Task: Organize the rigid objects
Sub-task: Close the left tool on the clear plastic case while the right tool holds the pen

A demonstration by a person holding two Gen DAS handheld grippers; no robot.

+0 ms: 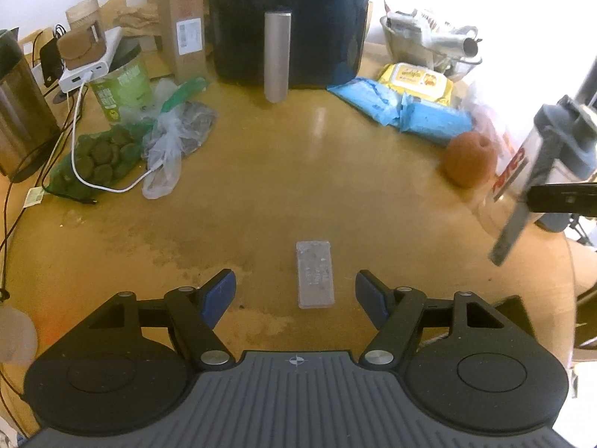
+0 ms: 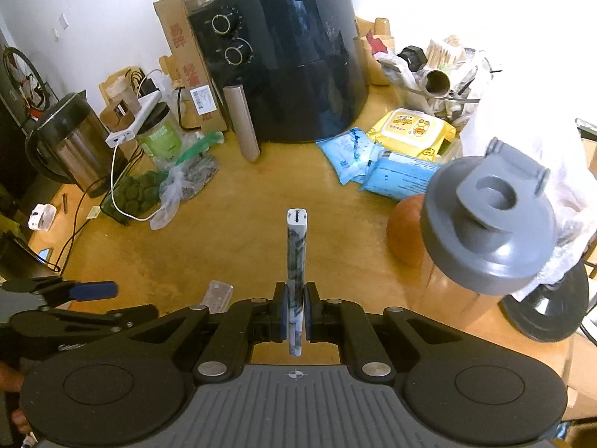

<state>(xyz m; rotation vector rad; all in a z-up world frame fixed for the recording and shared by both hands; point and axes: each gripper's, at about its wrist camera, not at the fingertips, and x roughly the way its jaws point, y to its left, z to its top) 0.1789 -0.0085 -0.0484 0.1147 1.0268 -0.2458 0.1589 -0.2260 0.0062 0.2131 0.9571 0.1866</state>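
My left gripper point(image 1: 294, 293) is open, low over the wooden table point(image 1: 261, 194). A small clear rectangular case point(image 1: 315, 274) lies flat between and just ahead of its blue pads, touching neither. My right gripper point(image 2: 296, 310) is shut on a slim patterned power bank point(image 2: 296, 254), which sticks out forward with its port end away from me. The left wrist view shows that power bank point(image 1: 511, 231) as a grey strip at the far right. In the right wrist view the clear case point(image 2: 218, 295) lies low and left, near the left gripper's blue pad point(image 2: 93, 290).
A black air fryer point(image 2: 283, 56) stands at the back. A grey-lidded shaker bottle point(image 2: 488, 224) and an orange fruit point(image 2: 405, 231) are at the right. Blue and yellow wipe packs point(image 2: 391, 156) lie behind them. At the left are a kettle point(image 2: 71, 142), bags and a white cable point(image 1: 78, 138).
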